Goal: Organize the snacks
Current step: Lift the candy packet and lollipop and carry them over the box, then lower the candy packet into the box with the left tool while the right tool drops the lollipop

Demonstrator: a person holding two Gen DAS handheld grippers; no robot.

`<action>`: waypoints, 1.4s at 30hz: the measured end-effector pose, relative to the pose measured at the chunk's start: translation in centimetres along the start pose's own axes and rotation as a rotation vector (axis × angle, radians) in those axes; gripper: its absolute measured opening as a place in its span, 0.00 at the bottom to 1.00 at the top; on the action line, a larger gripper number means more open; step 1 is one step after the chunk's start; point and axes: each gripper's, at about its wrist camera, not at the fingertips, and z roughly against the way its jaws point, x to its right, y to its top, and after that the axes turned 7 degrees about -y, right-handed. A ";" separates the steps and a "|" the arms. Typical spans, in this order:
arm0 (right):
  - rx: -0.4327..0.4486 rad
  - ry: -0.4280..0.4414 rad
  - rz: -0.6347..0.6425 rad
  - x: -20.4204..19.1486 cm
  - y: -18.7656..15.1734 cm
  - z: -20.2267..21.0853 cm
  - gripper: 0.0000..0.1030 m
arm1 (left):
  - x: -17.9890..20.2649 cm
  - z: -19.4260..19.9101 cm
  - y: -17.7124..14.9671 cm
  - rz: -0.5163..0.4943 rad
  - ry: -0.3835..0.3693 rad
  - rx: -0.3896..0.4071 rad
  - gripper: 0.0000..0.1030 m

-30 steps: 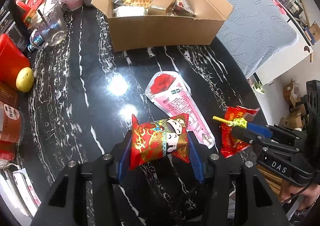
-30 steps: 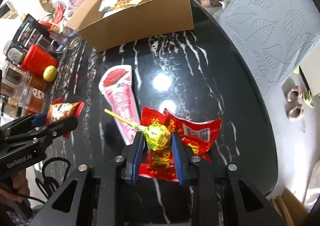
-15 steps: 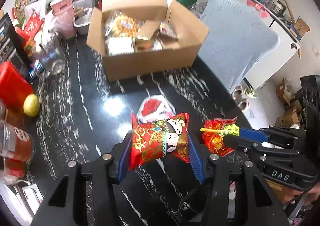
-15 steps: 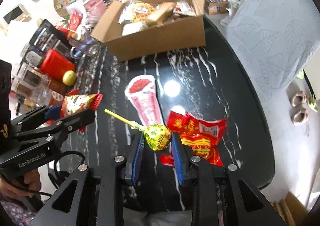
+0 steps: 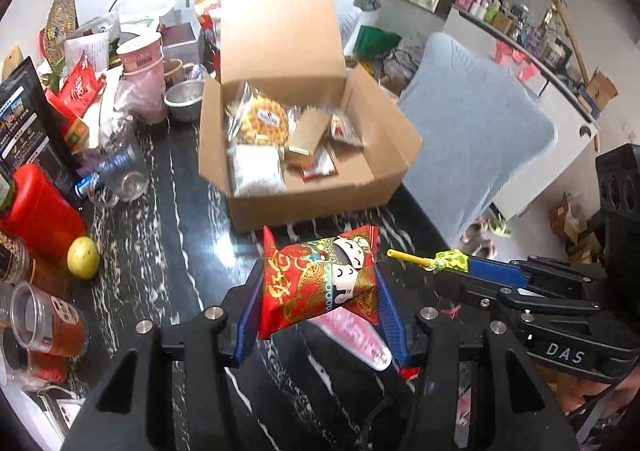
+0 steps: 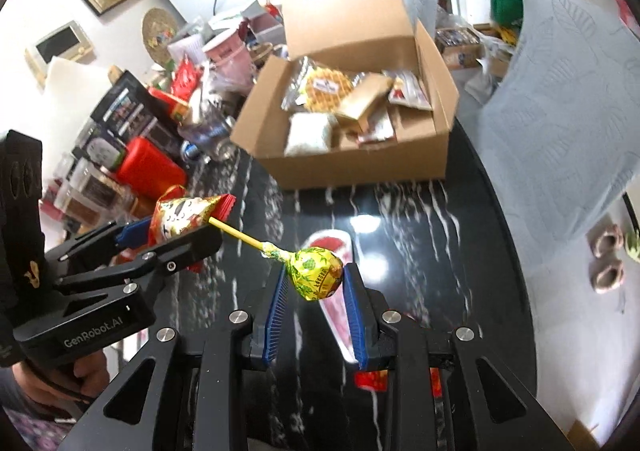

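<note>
My left gripper [image 5: 320,283] is shut on a red snack packet with a cartoon figure [image 5: 318,281], held above the black marble table; the packet also shows in the right wrist view [image 6: 182,217]. My right gripper [image 6: 316,275] is shut on a lollipop in a yellow-green wrapper [image 6: 316,271], its yellow stick pointing left; the lollipop also shows in the left wrist view [image 5: 450,261]. An open cardboard box [image 5: 320,195] with several snacks inside stands ahead; it also shows in the right wrist view [image 6: 360,167]. A pink rose-print packet [image 6: 336,315] lies on the table below both grippers.
Left of the box stand a red container [image 5: 38,211], a lemon [image 5: 83,257], jars [image 5: 48,325], a glass cup [image 5: 120,167] and a pink cup [image 5: 142,59]. A grey leaf-pattern cushion [image 6: 560,131] lies beyond the table's right edge. A red wrapper [image 6: 372,379] lies under my right gripper.
Both grippers have risen and moved toward the box with their snacks held. The box looks closer and its inside shows more. The pink packet and red wrapper stay on the table.
</note>
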 end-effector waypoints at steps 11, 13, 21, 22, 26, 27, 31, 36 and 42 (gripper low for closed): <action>0.032 0.022 0.035 0.5 5.9 -0.9 0.27 | -1.2 -0.7 5.5 0.022 0.008 0.072 0.50; 0.033 0.021 0.032 0.9 6.9 -1.3 0.27 | -1.5 -1.3 6.5 0.030 0.007 0.075 0.50; 0.040 0.018 0.039 2.6 11.4 -3.9 0.27 | -2.7 -4.6 10.7 0.045 0.025 0.079 0.50; 0.040 0.019 0.039 2.7 11.7 -4.2 0.27 | -2.8 -5.0 11.0 0.045 0.028 0.079 0.50; 0.039 0.026 0.041 3.3 13.9 -5.9 0.27 | -3.5 -6.6 12.9 0.051 0.047 0.079 0.50; 0.038 0.027 0.041 3.5 14.4 -6.3 0.27 | -3.6 -6.9 13.3 0.052 0.051 0.079 0.50; 0.038 0.033 0.044 4.2 16.2 -7.8 0.27 | -4.4 -8.8 15.1 0.057 0.070 0.073 0.50; 0.041 0.035 0.050 4.9 18.7 -10.0 0.27 | -5.1 -11.1 16.9 0.068 0.081 0.062 0.50; 0.044 0.014 0.056 5.7 21.0 -11.9 0.27 | -5.9 -14.0 18.8 0.069 0.091 0.044 0.50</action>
